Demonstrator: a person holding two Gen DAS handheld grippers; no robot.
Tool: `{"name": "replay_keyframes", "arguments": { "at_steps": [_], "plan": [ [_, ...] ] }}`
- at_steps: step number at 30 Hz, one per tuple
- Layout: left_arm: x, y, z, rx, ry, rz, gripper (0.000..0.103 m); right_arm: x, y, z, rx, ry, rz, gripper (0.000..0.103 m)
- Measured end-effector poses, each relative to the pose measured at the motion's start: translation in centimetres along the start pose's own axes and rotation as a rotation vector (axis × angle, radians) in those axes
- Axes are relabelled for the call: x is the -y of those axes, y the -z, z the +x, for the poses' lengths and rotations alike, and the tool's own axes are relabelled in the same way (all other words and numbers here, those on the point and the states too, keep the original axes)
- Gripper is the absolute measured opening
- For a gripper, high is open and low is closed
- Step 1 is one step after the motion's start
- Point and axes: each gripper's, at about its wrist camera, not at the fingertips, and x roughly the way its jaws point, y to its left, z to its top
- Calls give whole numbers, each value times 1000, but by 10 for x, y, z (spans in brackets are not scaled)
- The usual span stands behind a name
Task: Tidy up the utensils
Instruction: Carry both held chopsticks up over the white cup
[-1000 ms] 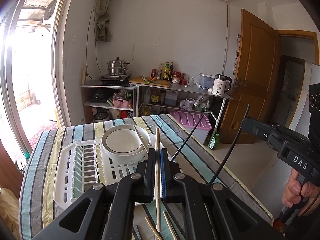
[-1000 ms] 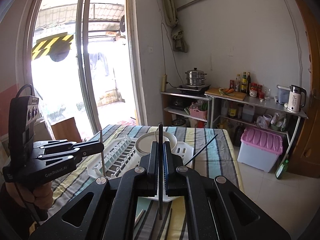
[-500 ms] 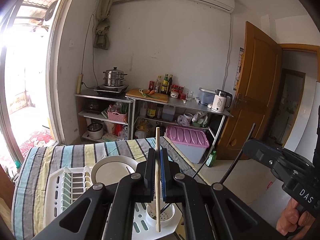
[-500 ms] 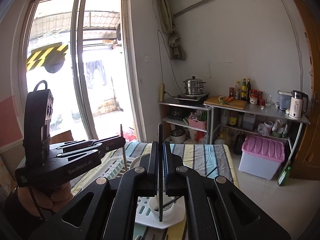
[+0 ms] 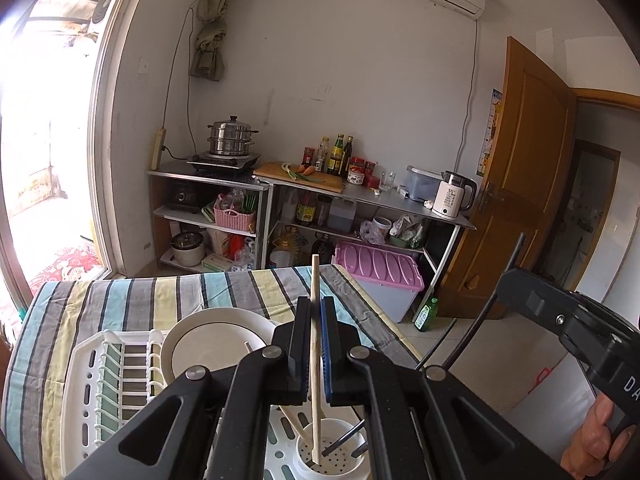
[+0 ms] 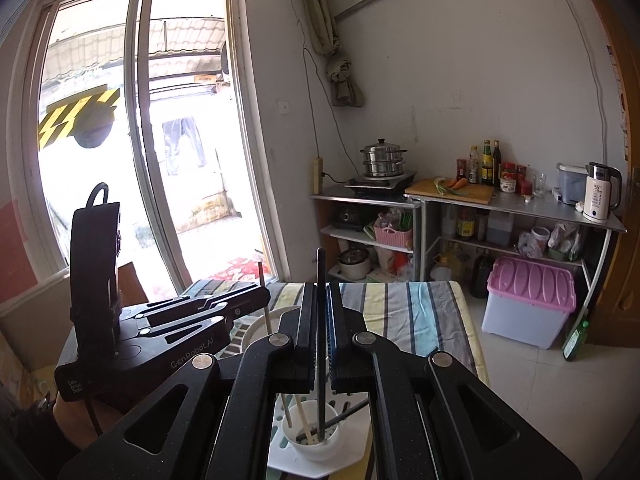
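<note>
My left gripper [image 5: 315,320] is shut on a pale wooden chopstick [image 5: 315,360] held upright, its lower tip inside the white perforated utensil cup [image 5: 332,450] at the corner of the white dish rack [image 5: 86,376]. My right gripper [image 6: 320,308] is shut on a black chopstick [image 6: 321,344], also upright, its lower end in the same cup [image 6: 314,436]. The cup holds several other wooden and black chopsticks leaning inside. Each gripper shows in the other's view: the right one [image 5: 516,288] and the left one [image 6: 262,300].
A white bowl [image 5: 212,348] rests in the rack on a striped tablecloth [image 5: 160,292]. Behind the table stand metal shelves with a steamer pot [image 5: 232,140], bottles and a kettle [image 5: 454,194]. A pink-lidded bin [image 5: 380,272] sits on the floor by a wooden door.
Both grippers rose over the rack and tilted their chopsticks upright, then lowered the tips into the utensil cup. The loose chopsticks on the cloth have dropped out of view.
</note>
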Motion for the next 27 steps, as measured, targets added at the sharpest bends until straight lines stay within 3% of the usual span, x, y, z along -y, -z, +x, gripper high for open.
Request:
{"name": "replay_keyframes", "arguments": {
  "at_steps": [10,16,23,27],
  "plan": [
    [-14,28,39,-84,-26,-22,4,19,26,34,-98,13,42,4],
    [-15,40,53,-126,-37,-16,4,24,27,35,-102,25,44,4],
    [-17,42,56,-124,-44,-25,5,32,26,38,-127,39,67,4],
    [-20,45,53,-133,-40,-37,5,29,28,33,-120,43,60,12]
  ]
}}
